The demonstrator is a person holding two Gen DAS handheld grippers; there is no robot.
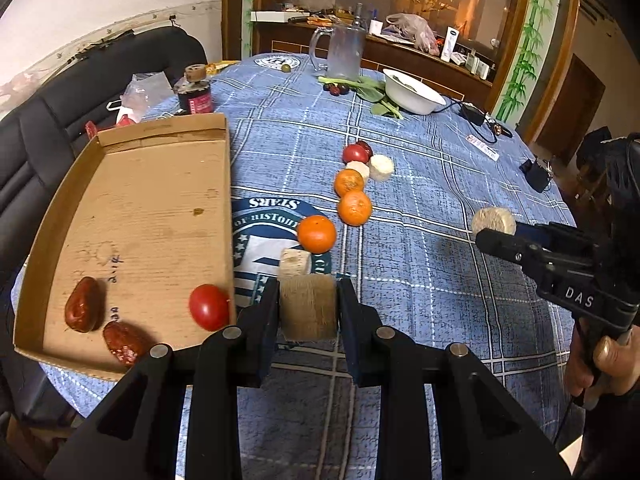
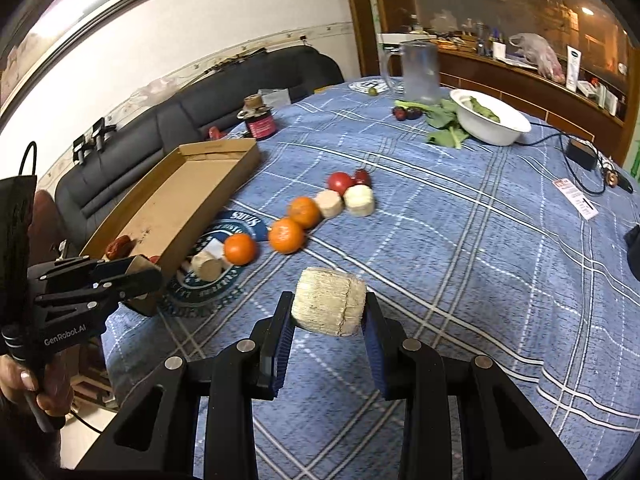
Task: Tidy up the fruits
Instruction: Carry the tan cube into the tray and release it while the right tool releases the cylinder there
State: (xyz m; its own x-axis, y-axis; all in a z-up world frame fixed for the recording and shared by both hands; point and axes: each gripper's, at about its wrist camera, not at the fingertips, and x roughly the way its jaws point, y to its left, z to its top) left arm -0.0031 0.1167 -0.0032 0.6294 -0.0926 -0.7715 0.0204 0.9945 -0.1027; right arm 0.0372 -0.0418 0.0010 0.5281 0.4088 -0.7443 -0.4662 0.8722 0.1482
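Both grippers, left gripper (image 1: 308,312) and right gripper (image 2: 327,316), are each grasping 1 pale cylinder between their fingers, carrying toward the cardboard tray (image 1: 132,208); next comes lowering inside.

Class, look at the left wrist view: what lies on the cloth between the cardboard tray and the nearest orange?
In the left wrist view, a pale cylindrical chunk lies on the round printed emblem, between the cardboard tray and the nearest orange.

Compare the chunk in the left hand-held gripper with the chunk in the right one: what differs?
The left chunk is tan and smooth-sided, the right chunk is paler and rough-ribbed. The left hand-held gripper holds its piece beside the cardboard tray; the right hand-held gripper holds its piece over open tablecloth, away from the tray. Both are short cylinders clamped between the pads, off the table.
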